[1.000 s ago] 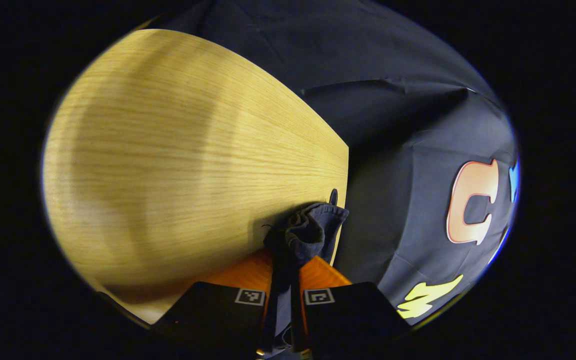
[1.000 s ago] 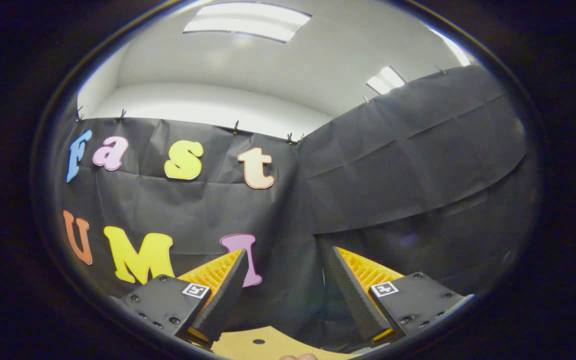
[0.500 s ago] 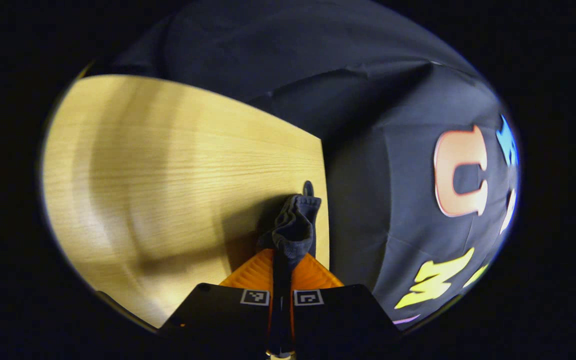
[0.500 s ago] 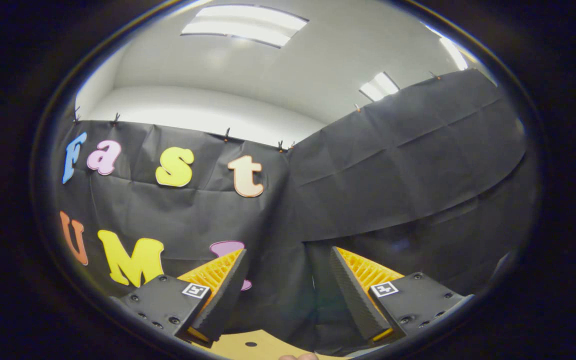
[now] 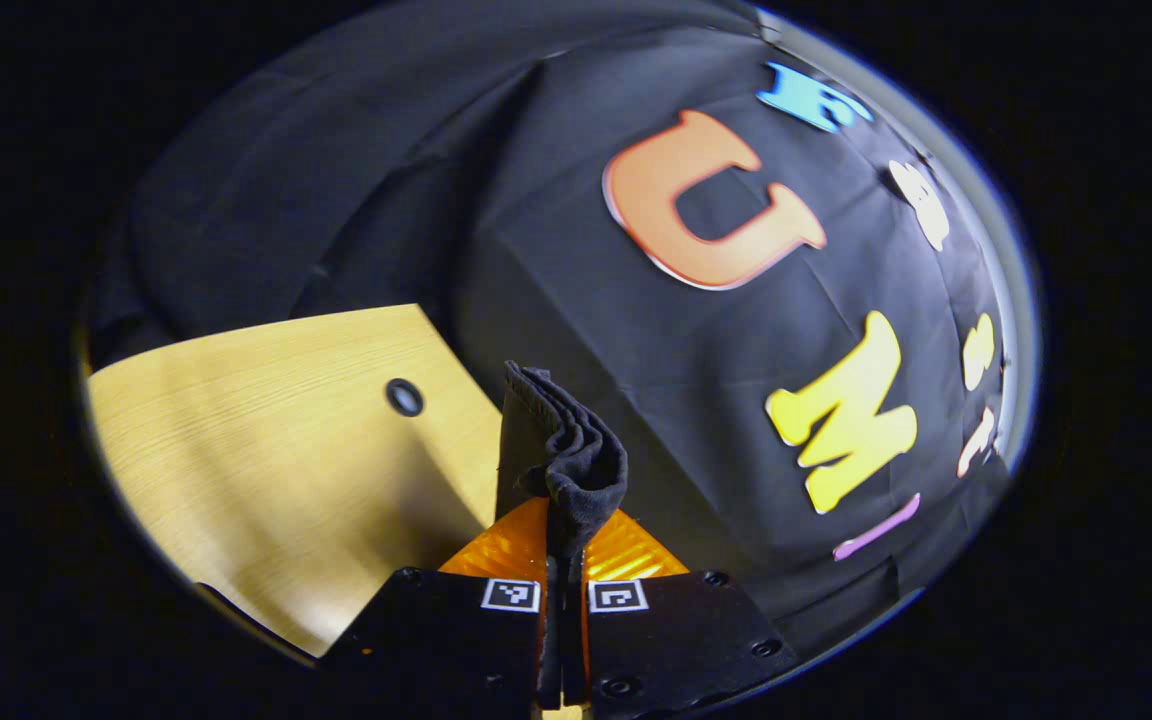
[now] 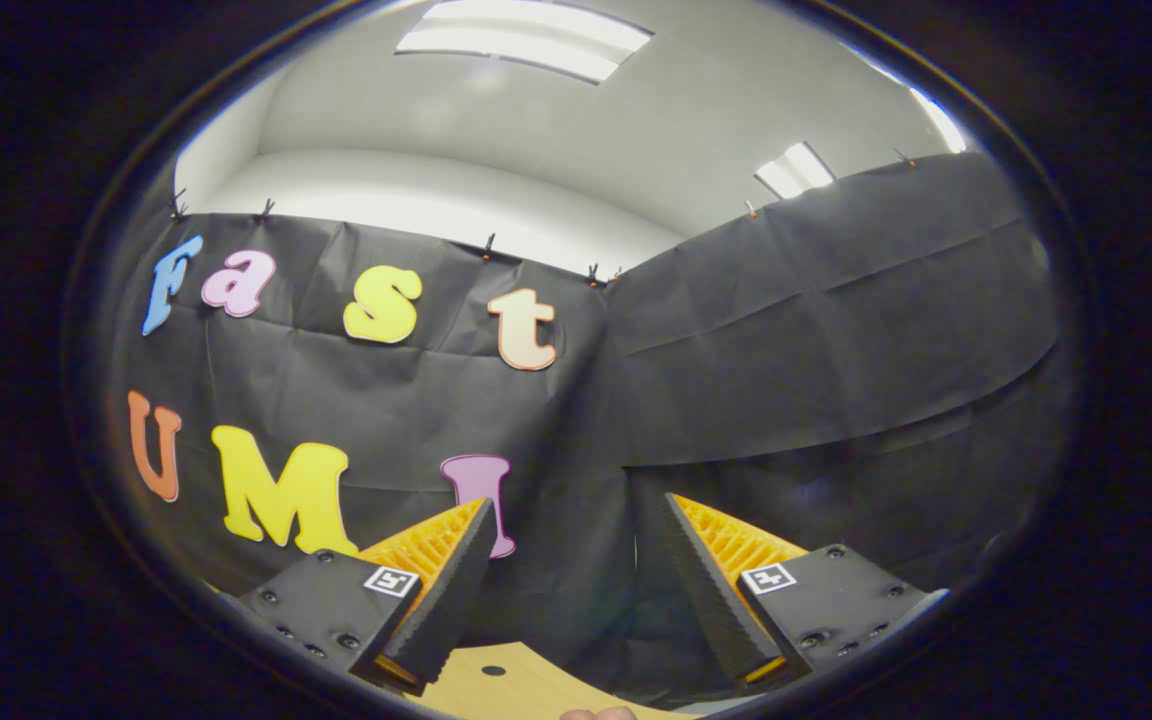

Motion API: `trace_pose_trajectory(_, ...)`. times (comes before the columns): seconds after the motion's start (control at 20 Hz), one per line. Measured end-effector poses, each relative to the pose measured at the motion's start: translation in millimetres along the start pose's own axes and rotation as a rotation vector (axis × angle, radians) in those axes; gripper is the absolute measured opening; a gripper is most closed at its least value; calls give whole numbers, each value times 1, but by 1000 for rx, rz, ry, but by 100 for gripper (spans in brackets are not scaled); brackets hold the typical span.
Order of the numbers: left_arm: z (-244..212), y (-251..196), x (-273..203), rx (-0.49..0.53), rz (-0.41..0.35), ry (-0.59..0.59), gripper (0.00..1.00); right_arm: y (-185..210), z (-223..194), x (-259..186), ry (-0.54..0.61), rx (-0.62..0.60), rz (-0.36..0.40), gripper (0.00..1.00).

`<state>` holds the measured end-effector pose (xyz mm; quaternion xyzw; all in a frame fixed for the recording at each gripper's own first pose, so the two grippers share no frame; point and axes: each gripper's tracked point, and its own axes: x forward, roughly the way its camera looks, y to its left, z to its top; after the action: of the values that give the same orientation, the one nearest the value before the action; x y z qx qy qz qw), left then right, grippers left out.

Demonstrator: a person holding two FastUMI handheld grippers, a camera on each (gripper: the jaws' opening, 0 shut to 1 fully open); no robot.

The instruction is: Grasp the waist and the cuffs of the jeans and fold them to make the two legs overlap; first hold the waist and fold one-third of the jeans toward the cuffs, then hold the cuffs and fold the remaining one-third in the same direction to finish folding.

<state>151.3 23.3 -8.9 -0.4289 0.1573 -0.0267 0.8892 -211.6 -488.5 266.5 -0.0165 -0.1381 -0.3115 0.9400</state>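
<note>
In the left gripper view, my left gripper [image 5: 563, 540] is clamped tight on a bunched fold of the jeans [image 5: 561, 450]. The dark denim is thick and layered, a stitched hem edge standing up stiffly above my ribbed fingers [image 5: 508, 548] and a softer crumple drooping to the right. Which end of the garment this is, I cannot tell from so small a tuft. To the left lies the table [image 5: 266, 440], pale wood with fine straight grain and a small dark round hole [image 5: 404, 397] near its corner. The table's far edge ends just beside the denim, and past it hangs the wrinkled black cloth wall [image 5: 386, 220].

In the right gripper view, my right gripper [image 6: 576, 575] stands wide apart with nothing between its ridged, wedge-shaped fingers [image 6: 441, 580]. It points upward, so here I see a white ceiling [image 6: 536, 130] with long light panels [image 6: 526, 35] above the cloth's pinned top edge. A sliver of the table [image 6: 511, 685] shows low between my fingers, with free air ahead.
</note>
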Motion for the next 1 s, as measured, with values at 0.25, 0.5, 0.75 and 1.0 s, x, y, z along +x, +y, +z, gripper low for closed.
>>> trace_pose_trajectory(0.25, -56, -88, 29, 221, -128, 31, 4, 32, -23, -7, 45, -38, 89, 98)
trace_pose_trajectory(0.5, -139, -140, 39, 417, -211, 101, 3, 62, -50, -9, 96, -59, 171, 98)
trace_pose_trajectory(0.75, -233, -164, 58, 637, -245, 148, 4, 84, -78, -9, 140, -72, 244, 99)
trace_pose_trajectory(1.0, -301, -127, 82, 767, -166, 198, 4, 88, -101, -6, 191, -82, 294, 99)
